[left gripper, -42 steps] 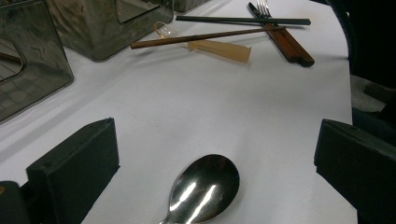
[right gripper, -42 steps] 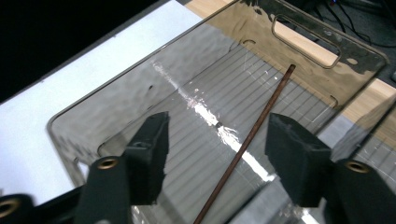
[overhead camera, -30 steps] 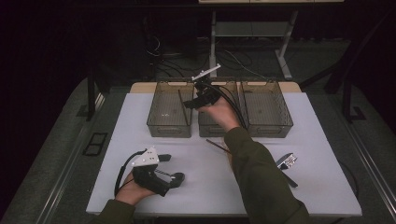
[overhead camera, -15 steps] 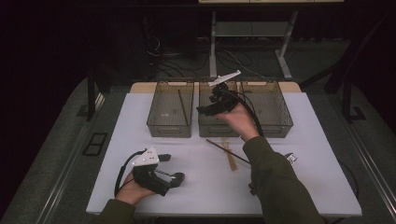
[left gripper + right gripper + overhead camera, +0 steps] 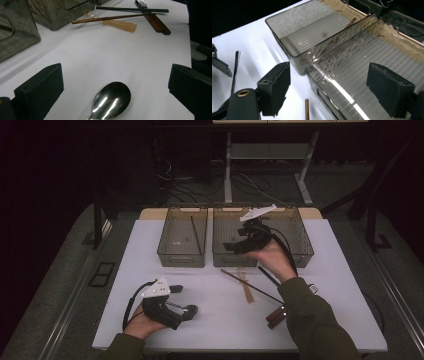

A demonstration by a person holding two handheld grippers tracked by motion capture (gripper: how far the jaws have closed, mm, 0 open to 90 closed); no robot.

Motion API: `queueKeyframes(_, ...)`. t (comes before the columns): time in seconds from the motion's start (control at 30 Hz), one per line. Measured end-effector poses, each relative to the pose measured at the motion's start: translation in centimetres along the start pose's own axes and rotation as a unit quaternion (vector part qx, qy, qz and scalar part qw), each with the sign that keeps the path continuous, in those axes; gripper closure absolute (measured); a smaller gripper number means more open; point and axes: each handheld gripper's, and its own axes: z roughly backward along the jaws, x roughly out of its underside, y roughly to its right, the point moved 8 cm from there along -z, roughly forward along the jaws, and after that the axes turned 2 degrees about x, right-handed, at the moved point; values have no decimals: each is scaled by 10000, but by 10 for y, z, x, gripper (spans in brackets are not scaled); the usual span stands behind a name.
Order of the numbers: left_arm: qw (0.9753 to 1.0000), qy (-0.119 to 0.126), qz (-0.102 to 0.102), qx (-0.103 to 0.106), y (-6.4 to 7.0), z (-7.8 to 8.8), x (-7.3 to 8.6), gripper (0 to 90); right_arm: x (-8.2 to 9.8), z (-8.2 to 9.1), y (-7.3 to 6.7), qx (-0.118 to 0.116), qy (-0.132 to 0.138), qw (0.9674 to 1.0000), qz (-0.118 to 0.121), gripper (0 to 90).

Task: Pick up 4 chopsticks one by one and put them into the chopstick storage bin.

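Both pairs of jaws stand spread with nothing pinched. Those of the right gripper (image 5: 234, 246) have just been opening, empty, and hang over the middle bin (image 5: 226, 231) of the row at the far edge of the white table (image 5: 350, 285). One dark chopstick (image 5: 196, 234) lies in the left bin (image 5: 170, 251). The left gripper (image 5: 186, 300) rests low on the table near its front edge, a steel spoon (image 5: 111, 101) lying between its jaws, untouched. More chopsticks (image 5: 250, 285), a pale flat stick (image 5: 245, 289) and a fork (image 5: 143, 3) lie together on the table in front of the bins.
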Motion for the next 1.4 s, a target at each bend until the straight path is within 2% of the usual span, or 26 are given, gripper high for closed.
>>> queueKeyframes(0.07, 10000, -6, 4, -8, 0, 0, 0, 0, 4, 4, 0, 7, 28, 10000, 46, 194)
queueKeyframes(0.4, 10000, -6, -12, -40, -1, -1, 0, 0, 35, 22, 2, -124, -26, 9999, -65, 210)
queueKeyframes(0.73, 10000, -16, -1, -56, -2, -2, 1, 0, 67, 33, 6, -192, -97, 9997, -85, 232)
queueKeyframes(0.83, 10000, -9, -14, -62, -2, -2, 1, 0, 79, 35, 6, -220, -147, 9996, -73, 278)
queueKeyframes(1.03, 10000, -9, -31, -44, -2, -4, 1, 0, 99, 40, 5, -306, -199, 9993, -92, 301)
queueKeyframes(1.1, 9999, -37, -98, -29, -2, -4, 1, 0, 106, 41, 4, -249, -212, 9994, -59, 313)
queueKeyframes(1.2, 9999, -63, -152, -6, -1, -4, 2, 0, 116, 44, 2, -313, -296, 9990, -68, 317)
queueKeyframes(1.27, 9999, -59, -152, 6, 0, -4, 2, 0, 122, 48, 1, -263, -326, 9991, -12, 336)
queueKeyframes(1.4, 9999, -75, -143, 15, 0, -4, 2, 0, 132, 54, -2, -332, -326, 9989, 5, 392)
